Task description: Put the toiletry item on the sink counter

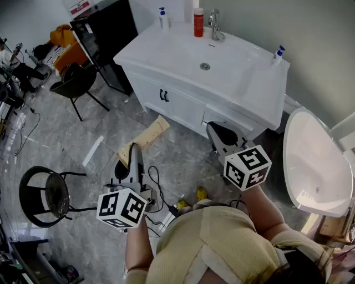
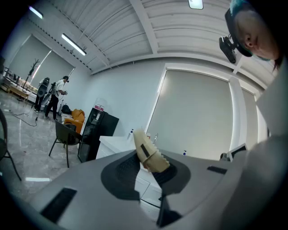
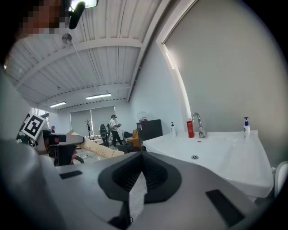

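Left gripper view: left gripper pinches a flat beige ridged-end tube, base hidden; right gripper jaws pressed together.

**Even, diffuse indoor light; strong wide-angle distortion in both gripper views.**
Ceiling strip lights and a ceiling panel supply overhead light, so shadows on the grey floor are soft and faint. The white sink counter renders bright, close to washed out, without hard glare. Both gripper views bend straight lines and darken to black at the corners. Their nearest foreground surfaces appear soft. The head view is sharp throughout.
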A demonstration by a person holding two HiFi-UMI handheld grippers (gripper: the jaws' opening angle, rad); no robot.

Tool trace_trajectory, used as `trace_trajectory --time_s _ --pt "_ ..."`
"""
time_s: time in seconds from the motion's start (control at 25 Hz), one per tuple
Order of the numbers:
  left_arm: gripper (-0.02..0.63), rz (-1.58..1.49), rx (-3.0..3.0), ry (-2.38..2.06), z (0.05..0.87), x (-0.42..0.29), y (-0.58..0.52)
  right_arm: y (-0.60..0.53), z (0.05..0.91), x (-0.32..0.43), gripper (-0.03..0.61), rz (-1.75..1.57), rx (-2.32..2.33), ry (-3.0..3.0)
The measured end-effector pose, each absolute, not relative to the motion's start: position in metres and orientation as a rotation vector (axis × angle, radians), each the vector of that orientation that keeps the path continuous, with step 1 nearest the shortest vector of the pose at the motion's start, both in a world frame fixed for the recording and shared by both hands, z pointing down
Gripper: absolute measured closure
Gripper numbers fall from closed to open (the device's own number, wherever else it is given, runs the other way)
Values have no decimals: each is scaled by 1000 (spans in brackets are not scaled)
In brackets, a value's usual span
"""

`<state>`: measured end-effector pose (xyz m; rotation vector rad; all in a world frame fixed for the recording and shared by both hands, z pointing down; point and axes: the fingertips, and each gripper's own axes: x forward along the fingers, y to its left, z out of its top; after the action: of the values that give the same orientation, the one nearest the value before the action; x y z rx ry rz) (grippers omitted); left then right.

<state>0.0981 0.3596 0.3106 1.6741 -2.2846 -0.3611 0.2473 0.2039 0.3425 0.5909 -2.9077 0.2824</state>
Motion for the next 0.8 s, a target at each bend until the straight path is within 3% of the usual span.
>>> trace_trajectory --time_s 0.8 --pt "528 -350 1615 -2314 319 102 320 157 356 247 552 358 549 -2889"
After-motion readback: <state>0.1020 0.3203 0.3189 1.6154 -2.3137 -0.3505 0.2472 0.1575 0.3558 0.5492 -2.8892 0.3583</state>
